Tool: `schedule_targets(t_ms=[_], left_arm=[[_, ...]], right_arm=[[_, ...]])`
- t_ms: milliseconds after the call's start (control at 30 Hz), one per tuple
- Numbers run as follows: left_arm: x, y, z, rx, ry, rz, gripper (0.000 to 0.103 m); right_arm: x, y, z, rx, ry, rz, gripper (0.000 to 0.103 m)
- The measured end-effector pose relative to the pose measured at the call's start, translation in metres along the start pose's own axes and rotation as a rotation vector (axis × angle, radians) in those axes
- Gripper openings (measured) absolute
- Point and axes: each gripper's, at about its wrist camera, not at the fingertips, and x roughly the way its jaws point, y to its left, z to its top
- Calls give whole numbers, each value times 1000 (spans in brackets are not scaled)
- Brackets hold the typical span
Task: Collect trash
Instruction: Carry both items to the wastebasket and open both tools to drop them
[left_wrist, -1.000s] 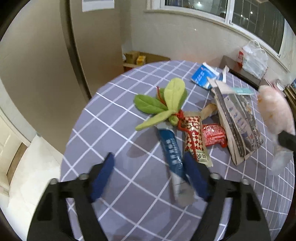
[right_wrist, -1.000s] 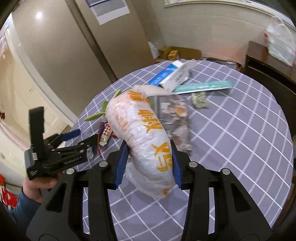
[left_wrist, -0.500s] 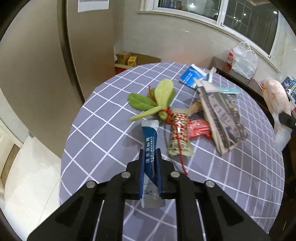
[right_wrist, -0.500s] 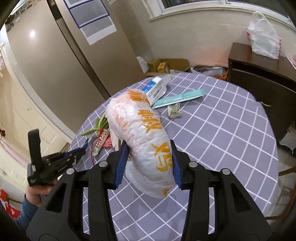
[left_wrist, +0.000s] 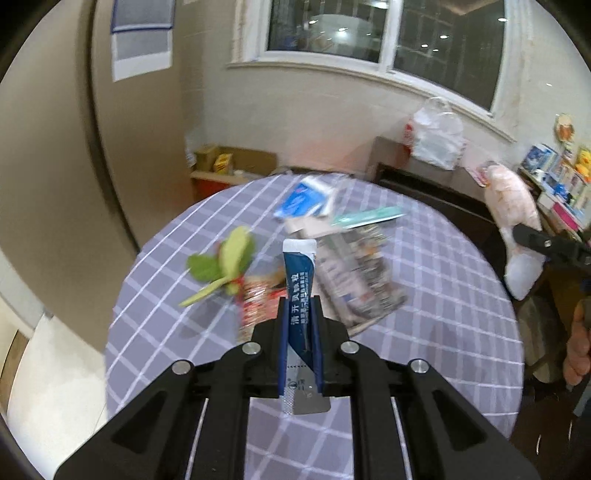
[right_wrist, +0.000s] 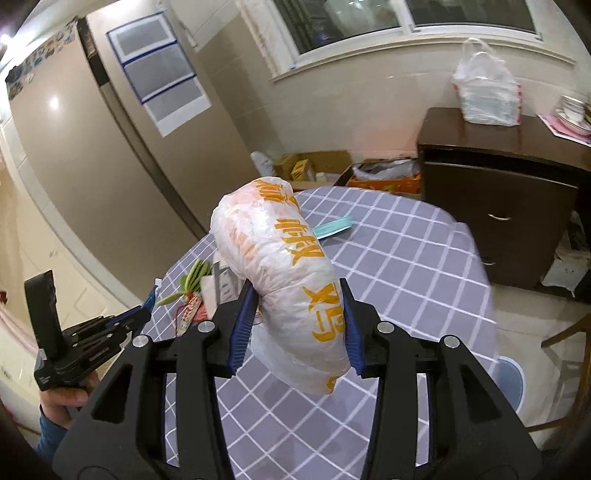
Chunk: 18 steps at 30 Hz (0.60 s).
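Left wrist view: my left gripper (left_wrist: 300, 314) is clamped on a blue sachet (left_wrist: 298, 273) held clear above the checked table (left_wrist: 443, 332); its white Chinese print is too small for me to read. Litter beneath blurs: green leaves (left_wrist: 221, 262), a newspaper (left_wrist: 354, 280). My right gripper (right_wrist: 297, 321) squeezes a white plastic bag (right_wrist: 284, 269) with orange characters, partly hidden by folds.
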Motion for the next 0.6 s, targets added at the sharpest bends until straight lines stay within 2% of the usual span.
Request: schedule_targets(t_ms=[233, 600], left_arm=[[2, -67, 25, 82, -47, -115, 11], [13, -167, 47, 193, -64, -299, 11]], right_arm=[[-35, -38, -1, 59, -58, -69, 42], [-104, -106, -8, 164, -165, -220, 42]])
